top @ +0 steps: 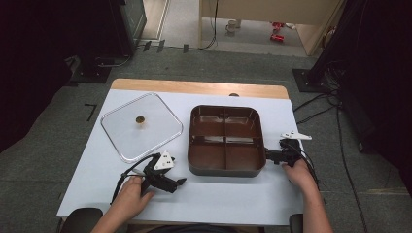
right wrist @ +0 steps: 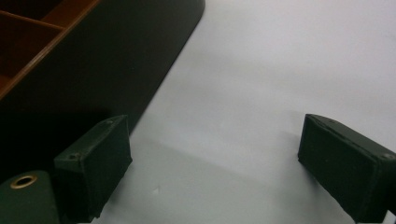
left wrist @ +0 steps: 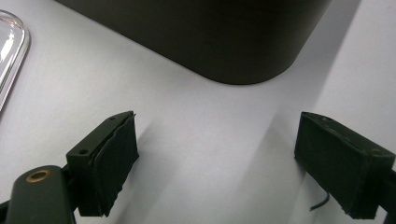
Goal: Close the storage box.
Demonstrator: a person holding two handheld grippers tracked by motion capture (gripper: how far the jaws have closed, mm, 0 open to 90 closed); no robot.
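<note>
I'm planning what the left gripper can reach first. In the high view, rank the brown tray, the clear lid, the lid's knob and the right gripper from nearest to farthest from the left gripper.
1. Clear lid: its near edge lies just behind the left gripper.
2. Brown tray: its near corner is just to the right; too close to the lid to call surely.
3. Knob: at the lid's middle.
4. Right gripper: past the tray's right side.

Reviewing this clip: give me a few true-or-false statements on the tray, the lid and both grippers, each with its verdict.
1. The brown tray has four compartments. True.
2. The clear lid sits on the tray. False: it lies flat on the table, left of the tray.
3. The left gripper is open with nothing between its jaws. True.
4. The right gripper is clamped on the tray's wall. False: its jaws stand open beside the tray.
5. The compartments hold food. False: they look empty.
</note>
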